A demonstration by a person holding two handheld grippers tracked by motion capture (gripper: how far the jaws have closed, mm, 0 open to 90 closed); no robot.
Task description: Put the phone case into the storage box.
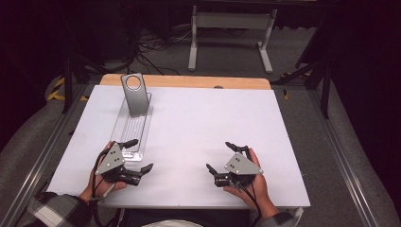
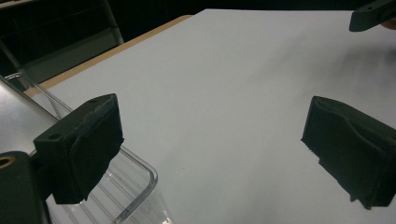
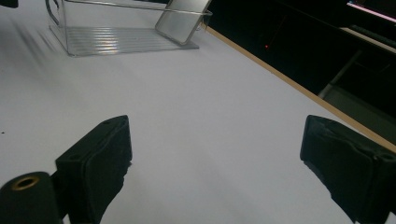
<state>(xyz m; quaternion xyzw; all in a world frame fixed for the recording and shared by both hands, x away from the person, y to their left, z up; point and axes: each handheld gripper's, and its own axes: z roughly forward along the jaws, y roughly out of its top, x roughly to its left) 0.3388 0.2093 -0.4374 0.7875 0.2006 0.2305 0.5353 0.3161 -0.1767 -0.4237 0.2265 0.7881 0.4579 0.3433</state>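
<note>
Near edge: my left gripper [image 1: 140, 155] sits low over the white worktop [image 1: 198, 118], jaws spread wide, holding nothing; its far jaw is just at the near end of the clear tray [image 1: 132, 127]. My right gripper [image 1: 221, 156] is well apart to the right, jaws also wide, holding nothing. Farther back, 1 grey metal plate [image 1: 134, 94] with a round hole leans tilted in the tray's far end.

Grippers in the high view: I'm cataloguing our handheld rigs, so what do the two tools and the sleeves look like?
Both are black. The left claw and right claw each carry a grey three-cornered plate with small holes on top. Each claw's two fingers end in blocky black pads. Thin black cables trail back past the wrists. The sleeves are plaid, in grey and white.
</note>
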